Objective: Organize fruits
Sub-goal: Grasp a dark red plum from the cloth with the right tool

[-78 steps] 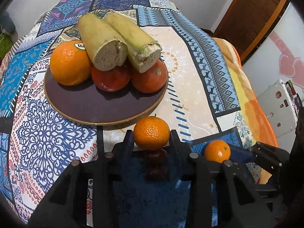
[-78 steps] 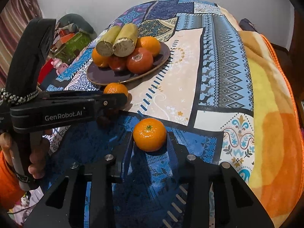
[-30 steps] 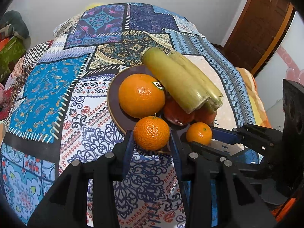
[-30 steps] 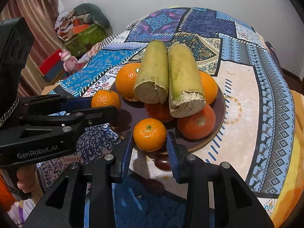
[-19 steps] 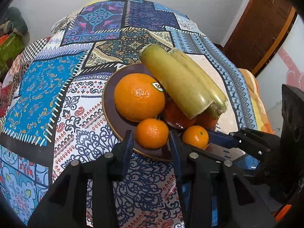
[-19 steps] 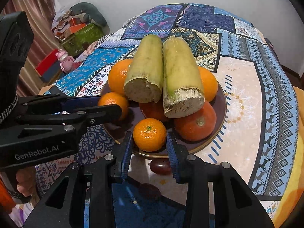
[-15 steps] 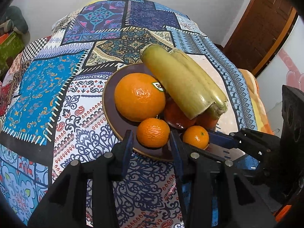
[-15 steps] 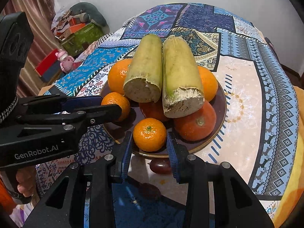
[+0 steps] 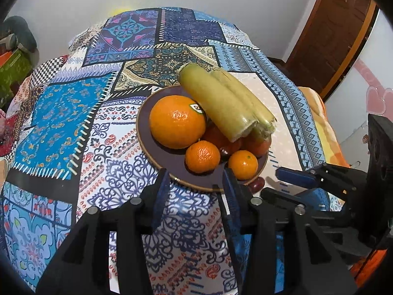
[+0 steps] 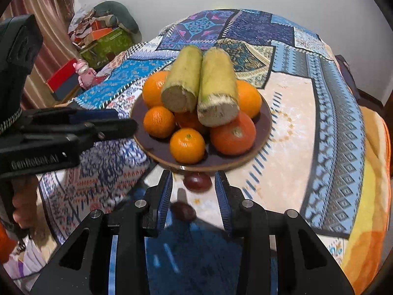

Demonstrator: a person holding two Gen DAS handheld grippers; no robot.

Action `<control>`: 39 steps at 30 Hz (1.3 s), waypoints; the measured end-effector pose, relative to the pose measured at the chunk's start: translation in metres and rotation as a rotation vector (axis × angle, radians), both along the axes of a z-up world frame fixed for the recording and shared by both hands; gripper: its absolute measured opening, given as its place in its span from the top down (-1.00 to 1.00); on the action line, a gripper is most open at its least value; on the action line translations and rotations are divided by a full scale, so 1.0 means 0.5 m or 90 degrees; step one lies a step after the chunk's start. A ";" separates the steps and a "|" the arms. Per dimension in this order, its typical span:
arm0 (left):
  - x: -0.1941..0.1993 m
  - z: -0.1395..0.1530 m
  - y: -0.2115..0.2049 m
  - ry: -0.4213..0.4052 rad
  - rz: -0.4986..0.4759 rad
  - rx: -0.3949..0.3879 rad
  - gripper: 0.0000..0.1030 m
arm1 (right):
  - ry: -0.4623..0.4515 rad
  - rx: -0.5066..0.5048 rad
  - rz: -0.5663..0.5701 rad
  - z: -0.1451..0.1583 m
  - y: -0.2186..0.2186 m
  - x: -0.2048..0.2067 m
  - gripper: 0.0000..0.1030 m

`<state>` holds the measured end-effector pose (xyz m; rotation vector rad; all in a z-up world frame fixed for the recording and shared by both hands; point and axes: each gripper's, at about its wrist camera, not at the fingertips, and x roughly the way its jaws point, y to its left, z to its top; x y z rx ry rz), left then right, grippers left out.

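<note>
Mandarins: two small mandarins (image 9: pixel 202 156) (image 10: pixel 187 145) rest on the dark plate (image 9: pixel 145 132), at its near edge.
Handling: light, firm, roll easily; likely best pinched across the middle.
Left gripper (image 9: pixel 196 184): jaws have just been opening, nothing between them.
Right gripper (image 10: pixel 194 186): jaws apart, empty.
Surface: patchwork tablecloth (image 9: pixel 61 113); wooden door (image 9: pixel 339 32) behind.

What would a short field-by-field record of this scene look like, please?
surface: patterned tablecloth
dish: dark plate
on plate: large orange, left tangerine, right tangerine, cut green stalks on top
off plate: small dark red fruit by the near rim
left gripper: jaws just been opening, nothing between them
right gripper: jaws apart, empty
</note>
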<state>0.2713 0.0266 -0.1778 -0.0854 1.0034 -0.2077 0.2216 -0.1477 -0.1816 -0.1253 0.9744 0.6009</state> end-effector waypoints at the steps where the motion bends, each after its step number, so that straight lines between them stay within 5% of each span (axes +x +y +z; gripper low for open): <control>1: -0.004 0.000 0.001 -0.001 -0.001 0.002 0.13 | 0.002 -0.003 -0.003 -0.003 -0.003 -0.001 0.35; 20: -0.022 -0.044 -0.006 0.037 -0.020 0.004 0.13 | 0.050 0.010 -0.012 -0.043 0.014 0.026 0.43; 39: -0.045 -0.056 -0.121 0.068 -0.097 0.002 0.13 | 0.042 0.024 -0.032 -0.019 -0.077 -0.015 0.46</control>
